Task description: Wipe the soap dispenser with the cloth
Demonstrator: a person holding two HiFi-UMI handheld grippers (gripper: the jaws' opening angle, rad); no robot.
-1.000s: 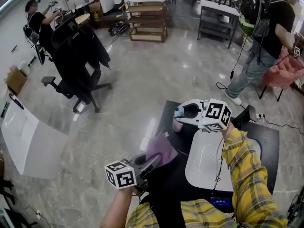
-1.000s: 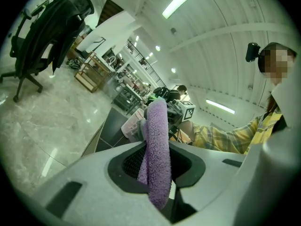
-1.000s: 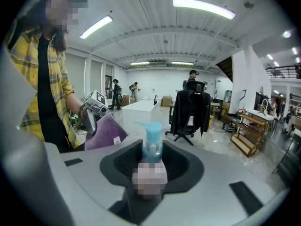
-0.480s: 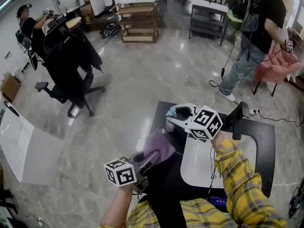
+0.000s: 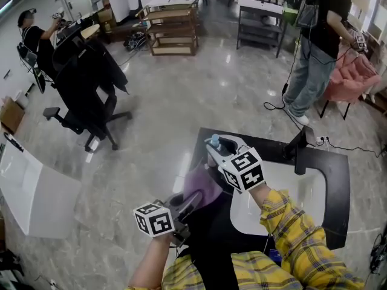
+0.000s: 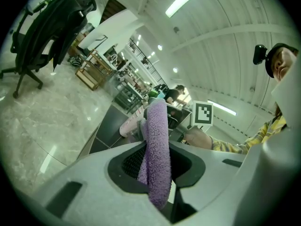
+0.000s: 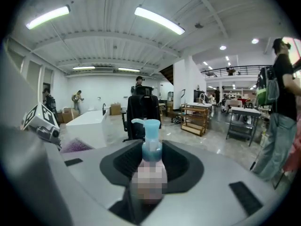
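Right gripper (image 7: 150, 166) has swung toward eight o'clock, jaws half-closed round the pink plastic soap dispenser with blue pump (image 7: 151, 149), a light, stiff, likely slippery bottle best held at mid-body; at its seven o'clock, left gripper (image 6: 155, 166) clamps the soft purple fleece cloth (image 6: 157, 140)

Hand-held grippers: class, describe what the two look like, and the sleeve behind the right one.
The left hand-held gripper and right hand-held gripper have pale grey moulded shells with black ribbed pads inside the jaws. Each carries a white cube printed with black square markers: left cube, right cube. The right sleeve is yellow plaid.
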